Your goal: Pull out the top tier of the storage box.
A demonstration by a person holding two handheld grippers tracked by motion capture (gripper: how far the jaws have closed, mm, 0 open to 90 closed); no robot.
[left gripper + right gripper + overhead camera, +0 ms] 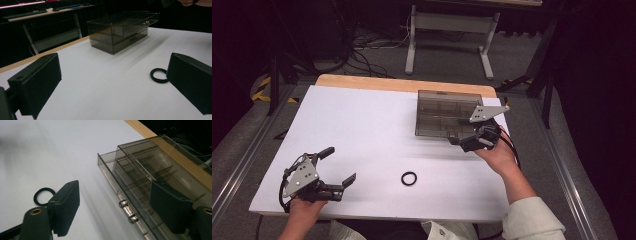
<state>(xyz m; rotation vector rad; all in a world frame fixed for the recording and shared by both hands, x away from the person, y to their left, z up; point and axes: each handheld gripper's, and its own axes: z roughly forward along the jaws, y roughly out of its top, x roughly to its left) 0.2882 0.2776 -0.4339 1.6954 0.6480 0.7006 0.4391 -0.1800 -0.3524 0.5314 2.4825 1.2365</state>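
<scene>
I have the right gripper (pixel 468 136) at the front of the smoked clear-plastic drawer box (pixel 447 112), fingers apart and straddling the top drawer (pixel 130 192), which stands pulled partly out; its small shiny handle (pixel 128 212) lies between them. I judge that hold is for working the drawer. The black ring (pixel 409 178), thin, round and matte, lies flat on the white table (pixel 362 130) at six o'clock. My left gripper (pixel 340 167) waits at eight o'clock, fingers wide apart, aimed toward it.

Lab, floor cables (pixel 362 52), desk frame (pixel 447 37)
</scene>
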